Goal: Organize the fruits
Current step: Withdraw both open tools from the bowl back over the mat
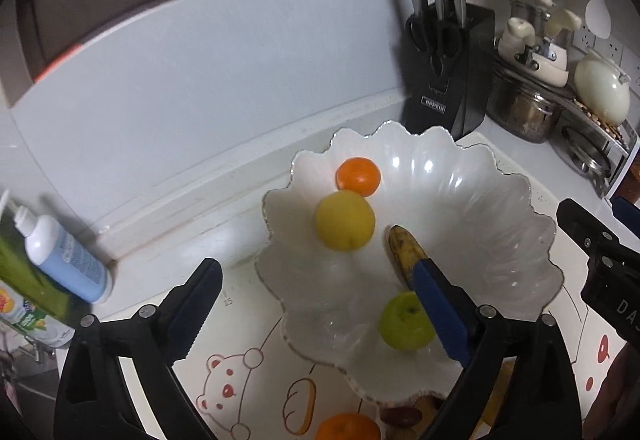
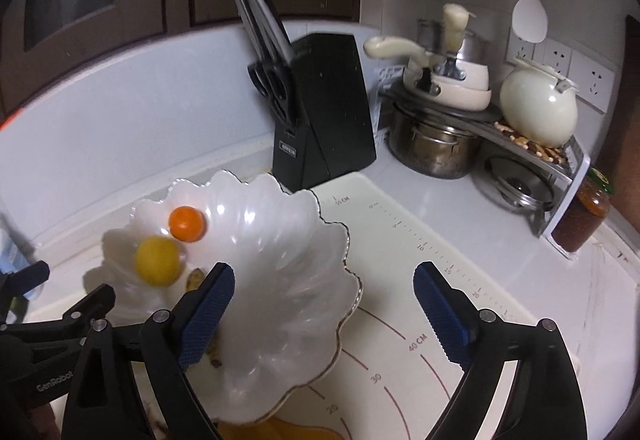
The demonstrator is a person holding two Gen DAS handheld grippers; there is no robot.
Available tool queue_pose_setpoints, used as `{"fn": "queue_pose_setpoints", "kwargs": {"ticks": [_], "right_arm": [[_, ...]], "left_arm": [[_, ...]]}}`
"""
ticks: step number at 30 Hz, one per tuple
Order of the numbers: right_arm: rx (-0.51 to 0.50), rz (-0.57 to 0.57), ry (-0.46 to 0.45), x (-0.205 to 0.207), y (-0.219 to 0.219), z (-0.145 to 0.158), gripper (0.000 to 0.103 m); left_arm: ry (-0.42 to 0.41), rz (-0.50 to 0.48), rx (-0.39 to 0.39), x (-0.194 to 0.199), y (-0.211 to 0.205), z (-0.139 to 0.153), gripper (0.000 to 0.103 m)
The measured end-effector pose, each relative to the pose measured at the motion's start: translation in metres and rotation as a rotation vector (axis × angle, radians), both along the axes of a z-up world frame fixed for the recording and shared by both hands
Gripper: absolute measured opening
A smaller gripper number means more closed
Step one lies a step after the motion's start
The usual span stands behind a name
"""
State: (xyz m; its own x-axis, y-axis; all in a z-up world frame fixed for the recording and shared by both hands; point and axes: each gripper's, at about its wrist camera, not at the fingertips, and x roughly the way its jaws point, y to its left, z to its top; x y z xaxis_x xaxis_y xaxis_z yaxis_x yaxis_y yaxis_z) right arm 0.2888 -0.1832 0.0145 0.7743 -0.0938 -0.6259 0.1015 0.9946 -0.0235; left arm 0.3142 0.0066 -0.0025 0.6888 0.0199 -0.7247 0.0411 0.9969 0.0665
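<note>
Banana (image 1: 404, 246) half hidden – orange (image 1: 347, 427) cut by edge.

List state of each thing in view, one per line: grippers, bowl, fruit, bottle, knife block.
left gripper: open, nothing between the fingers.
right gripper: open, bowl rim between the fingers, not gripped.
bowl: upright on the mat.
orange, yellow fruit, banana, green apple: in the bowl.
second orange: outside the bowl, on the mat.
bottle: tilted.
knife block: upright, knives in.

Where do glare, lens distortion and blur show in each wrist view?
Left wrist view: bright glare spots on the white bowl; fisheye bends the backsplash; the bottle at the edge is smeared. Right wrist view: glare on the bowl's wall; dark vignette in the corners; the ruled mat curves.
</note>
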Motion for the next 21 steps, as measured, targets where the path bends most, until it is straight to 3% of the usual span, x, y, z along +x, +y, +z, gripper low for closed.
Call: {"fn": "queue_pose_setpoints", "kwargs": {"ticks": [21], "right_arm": [[0.061,0.012,-0.075,-0.077,-0.010,0.015,0.092]], "left_arm": [[-0.114,-0.014,-0.037,-0.078,-0.009,0.027,0.099]]}}
